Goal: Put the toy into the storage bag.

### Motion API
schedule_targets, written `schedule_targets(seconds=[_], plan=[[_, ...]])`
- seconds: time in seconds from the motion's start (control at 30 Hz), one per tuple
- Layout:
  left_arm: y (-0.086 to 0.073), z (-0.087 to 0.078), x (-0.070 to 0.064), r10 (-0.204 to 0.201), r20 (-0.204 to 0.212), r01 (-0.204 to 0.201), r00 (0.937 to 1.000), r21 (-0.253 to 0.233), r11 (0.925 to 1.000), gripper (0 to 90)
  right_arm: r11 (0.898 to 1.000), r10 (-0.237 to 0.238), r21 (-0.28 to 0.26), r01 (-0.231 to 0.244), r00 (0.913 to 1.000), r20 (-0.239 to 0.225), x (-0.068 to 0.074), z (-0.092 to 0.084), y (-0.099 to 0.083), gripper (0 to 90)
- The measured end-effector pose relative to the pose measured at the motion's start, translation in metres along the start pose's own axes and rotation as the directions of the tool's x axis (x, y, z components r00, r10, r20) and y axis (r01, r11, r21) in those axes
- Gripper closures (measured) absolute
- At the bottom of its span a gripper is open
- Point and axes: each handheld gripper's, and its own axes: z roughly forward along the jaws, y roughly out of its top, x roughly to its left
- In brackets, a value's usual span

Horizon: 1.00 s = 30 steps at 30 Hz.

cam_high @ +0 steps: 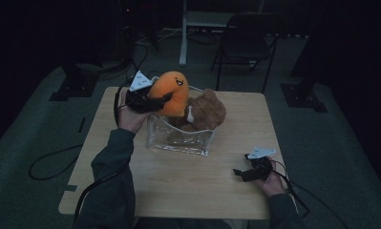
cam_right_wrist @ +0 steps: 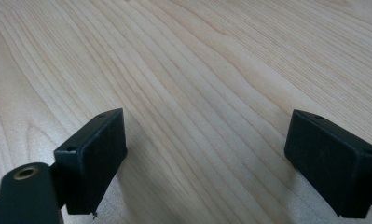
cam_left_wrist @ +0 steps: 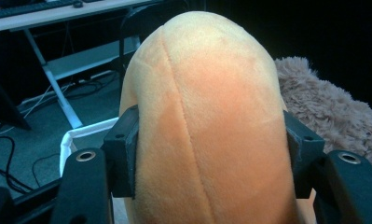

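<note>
Left gripper (cam_high: 155,101) clamps orange plush (cam_high: 173,91) over clear bin (cam_high: 181,139) near the table's far edge; the soft squeeze may slip. Right gripper (cam_right_wrist: 204,158) rests with jaws apart.

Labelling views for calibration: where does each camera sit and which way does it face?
High view: above the person's side, facing forward and down on the table; forearms, left gripper and right gripper show.
Left gripper view: rides the left gripper, looks along its jaws clamped on the orange plush, brown plush beyond.
Right gripper view: looks down along open jaws at bare tabletop.
Shared: high and left gripper views both show the two plush toys.
</note>
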Motion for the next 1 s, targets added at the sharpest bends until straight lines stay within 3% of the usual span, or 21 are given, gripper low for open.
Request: schedule_targets(seconds=[1.0], plan=[[-0.015, 0.015, -0.001, -0.003, -0.001, 0.003, 1.0000, 0.057, 0.9984, 37.2, 1.000, -0.001, 0.001, 0.001, 1.0000, 0.000, 0.000, 0.000, 0.000, 12.1]])
